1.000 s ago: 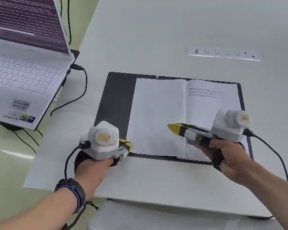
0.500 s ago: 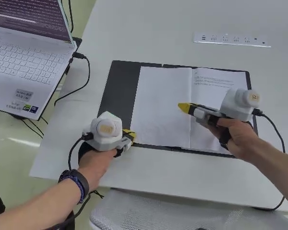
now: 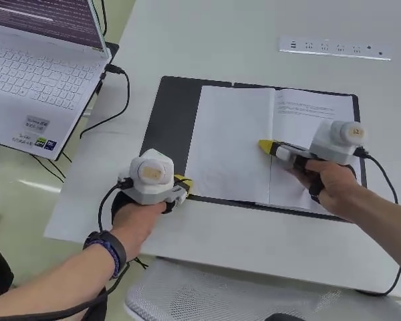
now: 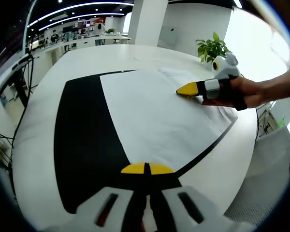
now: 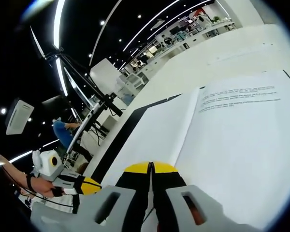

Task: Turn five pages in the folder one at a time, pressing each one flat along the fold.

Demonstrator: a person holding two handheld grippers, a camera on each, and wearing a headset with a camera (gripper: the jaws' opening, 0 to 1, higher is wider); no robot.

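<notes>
At the upper left of the head view a laptop is seen open on the white table; the left gripper is held at lower centre-left, its yellow jaws closed with nothing between them, at the near edge of the folder; the folder is spread open across the middle of the frame, a blank page lying beside a printed page; the right gripper is held at the fold between them (jaws likewise closed and empty); a power strip is set at upper right.
</notes>
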